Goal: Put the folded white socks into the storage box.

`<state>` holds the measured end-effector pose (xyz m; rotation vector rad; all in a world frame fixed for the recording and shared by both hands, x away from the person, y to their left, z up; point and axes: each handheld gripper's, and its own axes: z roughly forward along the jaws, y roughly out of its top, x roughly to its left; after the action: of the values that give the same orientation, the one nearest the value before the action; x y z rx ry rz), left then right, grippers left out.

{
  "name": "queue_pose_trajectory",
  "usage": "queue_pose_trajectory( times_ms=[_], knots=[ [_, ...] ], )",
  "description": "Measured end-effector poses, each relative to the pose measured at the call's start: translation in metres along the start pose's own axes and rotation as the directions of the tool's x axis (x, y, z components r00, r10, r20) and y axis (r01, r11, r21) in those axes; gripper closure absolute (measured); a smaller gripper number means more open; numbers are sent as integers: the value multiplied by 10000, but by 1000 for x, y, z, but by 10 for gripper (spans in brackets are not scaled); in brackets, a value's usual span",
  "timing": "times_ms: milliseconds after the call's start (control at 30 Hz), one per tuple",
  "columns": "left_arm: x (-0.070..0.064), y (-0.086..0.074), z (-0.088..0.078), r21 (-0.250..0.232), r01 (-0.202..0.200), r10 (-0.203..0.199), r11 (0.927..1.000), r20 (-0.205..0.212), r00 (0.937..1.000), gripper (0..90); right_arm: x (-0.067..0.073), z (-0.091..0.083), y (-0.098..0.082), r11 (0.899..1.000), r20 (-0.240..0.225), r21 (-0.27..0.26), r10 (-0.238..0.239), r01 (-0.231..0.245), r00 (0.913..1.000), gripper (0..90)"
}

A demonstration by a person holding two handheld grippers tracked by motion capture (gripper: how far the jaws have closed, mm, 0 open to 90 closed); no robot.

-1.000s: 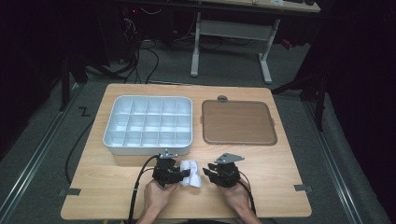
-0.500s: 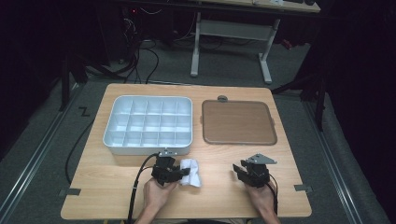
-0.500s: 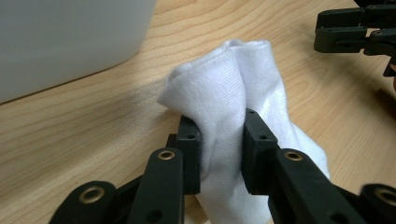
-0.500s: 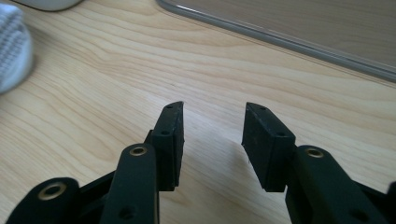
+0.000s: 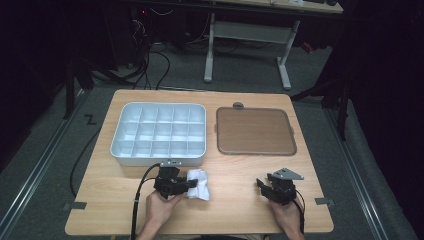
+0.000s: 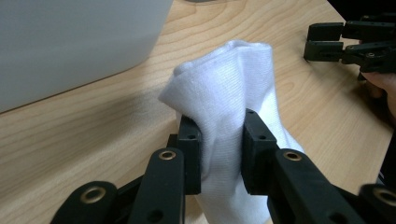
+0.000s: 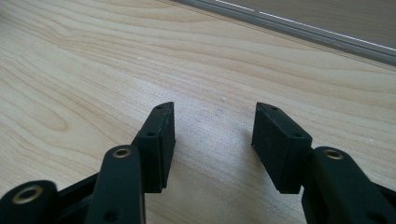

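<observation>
A crumpled white cloth (image 5: 200, 184) lies on the wooden table near its front edge, below the compartment tray. My left gripper (image 5: 189, 185) is shut on the cloth's left side. In the left gripper view both pads pinch a fold of the cloth (image 6: 233, 84), with the left gripper (image 6: 219, 140) low over the table. My right gripper (image 5: 263, 186) rests well to the right of the cloth, apart from it. Its jaws have just been opening and nothing is between them. In the right gripper view, bare wood lies under the right gripper (image 7: 212, 126).
A grey tray (image 5: 125, 150) divided into several compartments stands at the back left. To its right lies a flat brown tray (image 5: 255, 131), with a small grey round piece (image 5: 238, 105) behind it. My right gripper (image 6: 327, 44) also appears far off in the left gripper view.
My right gripper has let go of the cloth, moved off to the right and opened its jaws. The left gripper keeps hold of the cloth and has barely moved.
</observation>
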<state>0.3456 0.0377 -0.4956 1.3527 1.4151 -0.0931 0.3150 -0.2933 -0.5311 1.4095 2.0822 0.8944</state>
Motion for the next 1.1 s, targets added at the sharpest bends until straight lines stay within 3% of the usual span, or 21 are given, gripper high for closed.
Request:
queue_pose_trajectory(
  times_ms=[433,600,700,767,833,1033,1100],
  knots=[
    [-1,11,-18,-221,-60,64,9997,166,9998,733,0,0,0,10000,40,12,90,-90,10000,476],
    [1,20,-26,-91,-178,179,9998,157,9997,733,0,0,0,9999,49,17,111,-111,9999,469],
    [3,21,-32,-93,24,-21,10000,243,9997,733,0,1,0,10000,84,18,86,-86,9999,466],
    [6,20,-32,36,-249,249,9997,-23,9997,733,0,1,0,10000,105,19,87,-87,9999,464],
    [7,24,-35,-46,-91,91,9999,36,10000,733,0,1,1,9999,124,19,99,-99,9999,464],
    [8,34,-47,-345,-112,119,9993,189,9998,734,0,1,1,9999,116,21,113,-113,9999,464],
    [9,39,-51,-450,91,-79,9989,266,9996,734,0,1,0,9999,106,16,110,-110,9999,463]
  ],
)
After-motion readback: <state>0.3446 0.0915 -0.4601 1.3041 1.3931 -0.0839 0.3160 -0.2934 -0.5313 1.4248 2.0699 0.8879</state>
